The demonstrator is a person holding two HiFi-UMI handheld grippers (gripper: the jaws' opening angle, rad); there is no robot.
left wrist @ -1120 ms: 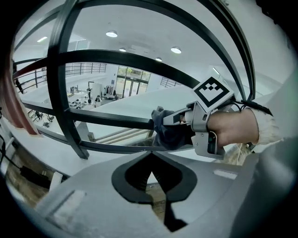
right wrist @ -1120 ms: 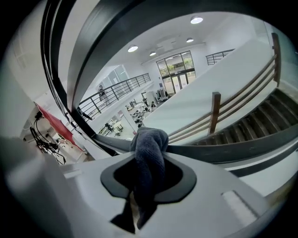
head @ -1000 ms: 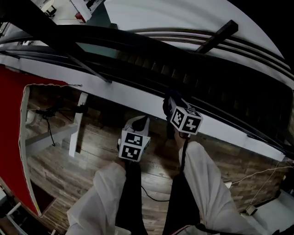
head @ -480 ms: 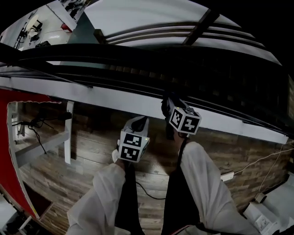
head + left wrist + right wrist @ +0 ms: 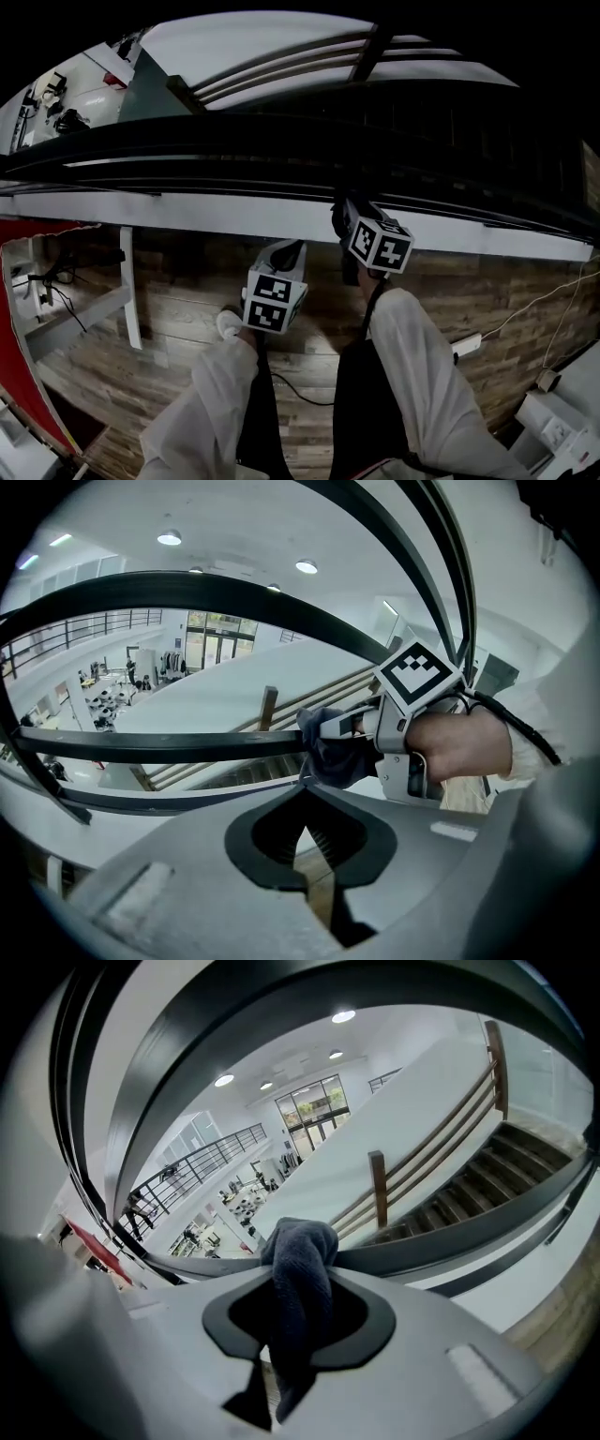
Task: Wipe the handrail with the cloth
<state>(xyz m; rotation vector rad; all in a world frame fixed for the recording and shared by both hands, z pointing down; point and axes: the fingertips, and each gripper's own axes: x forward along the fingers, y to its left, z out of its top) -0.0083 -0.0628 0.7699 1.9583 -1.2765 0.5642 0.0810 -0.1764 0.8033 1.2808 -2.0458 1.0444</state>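
Note:
The black handrail [image 5: 234,155] runs nearly level across the head view, above a white ledge [image 5: 187,214]. My right gripper [image 5: 349,214] reaches up to it and is shut on a dark grey cloth [image 5: 300,1265]. In the right gripper view the cloth bunches at the jaw tips against the handrail [image 5: 450,1237]. The left gripper view shows the cloth [image 5: 333,752] pressed on the rail [image 5: 159,745] by the right gripper [image 5: 328,731]. My left gripper [image 5: 287,247] hangs lower and to the left, below the ledge. Its jaws [image 5: 305,786] are shut with nothing between them.
A wooden floor [image 5: 187,319] lies below, with a cable [image 5: 300,394] and a power strip [image 5: 466,345] on it. A white table frame [image 5: 127,281] and a red panel [image 5: 19,309] stand at the left. Beyond the rail a staircase [image 5: 450,122] descends.
The head view has swung: the handrail and ledge, slanted before, now lie almost level, and the red panel has slid left. Both grippers keep their places in the frame.

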